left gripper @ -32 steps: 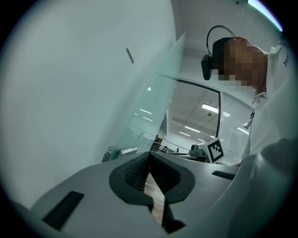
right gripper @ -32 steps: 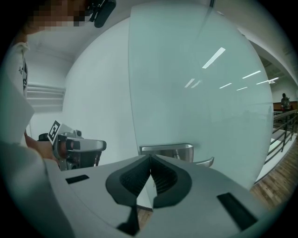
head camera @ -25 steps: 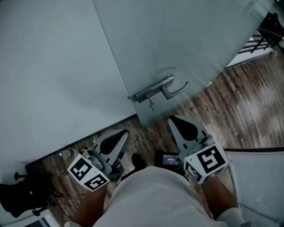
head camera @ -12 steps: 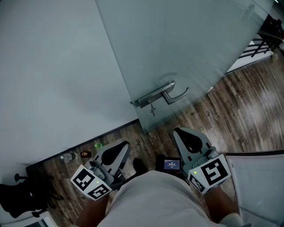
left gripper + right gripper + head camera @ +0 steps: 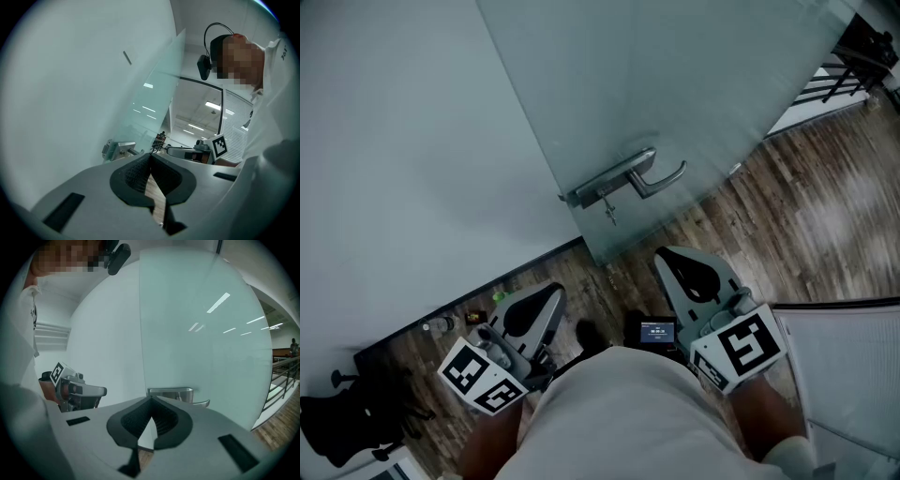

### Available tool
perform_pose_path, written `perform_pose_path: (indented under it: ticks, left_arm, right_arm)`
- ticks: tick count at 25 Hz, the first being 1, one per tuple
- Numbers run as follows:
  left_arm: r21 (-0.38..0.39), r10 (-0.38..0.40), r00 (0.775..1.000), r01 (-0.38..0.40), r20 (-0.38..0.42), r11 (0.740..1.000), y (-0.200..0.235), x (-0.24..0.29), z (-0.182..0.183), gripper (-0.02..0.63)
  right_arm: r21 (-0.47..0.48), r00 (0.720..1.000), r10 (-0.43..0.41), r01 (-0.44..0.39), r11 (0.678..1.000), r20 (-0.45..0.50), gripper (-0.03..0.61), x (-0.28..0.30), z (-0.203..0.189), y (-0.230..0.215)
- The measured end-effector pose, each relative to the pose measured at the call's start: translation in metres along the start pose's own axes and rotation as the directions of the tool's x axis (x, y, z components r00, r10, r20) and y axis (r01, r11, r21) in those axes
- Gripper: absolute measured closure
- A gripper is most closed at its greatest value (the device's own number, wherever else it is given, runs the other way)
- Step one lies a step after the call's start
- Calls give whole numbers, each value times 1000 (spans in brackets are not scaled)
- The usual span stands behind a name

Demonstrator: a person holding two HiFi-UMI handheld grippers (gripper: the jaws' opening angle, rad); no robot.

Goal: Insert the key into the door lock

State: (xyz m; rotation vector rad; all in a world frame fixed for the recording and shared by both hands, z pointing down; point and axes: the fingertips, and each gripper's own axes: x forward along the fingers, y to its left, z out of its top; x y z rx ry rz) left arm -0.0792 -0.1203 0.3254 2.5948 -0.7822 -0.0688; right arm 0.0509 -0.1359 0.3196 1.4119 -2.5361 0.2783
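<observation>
A frosted glass door carries a metal lock plate with a lever handle. A small key hangs just below the plate. Both grippers are held low in front of the door, apart from it. My left gripper is shut and holds nothing; it sits below and left of the lock. My right gripper also has its jaws together and empty, below the handle. The lock plate shows beyond my left gripper. In the right gripper view the plate lies just past my right gripper.
A plain white wall meets the door's left edge. Small items lie on the wood floor by the wall, and a black chair base stands at the lower left. A small screen device sits between the grippers. A white panel stands at the right.
The head view has shifted a little, so the lock sits slightly further left and higher. Both grippers stay low and shut, nearly where they were.
</observation>
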Motion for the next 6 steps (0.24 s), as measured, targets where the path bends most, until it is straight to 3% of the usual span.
perform_pose_path:
  ticks: [6]
  left_arm:
    - [6, -8, 1000, 8, -5, 1000, -1, 5, -4, 598]
  right_arm:
    - [-7, 1000, -7, 7, 1000, 8, 568, 3, -2, -7]
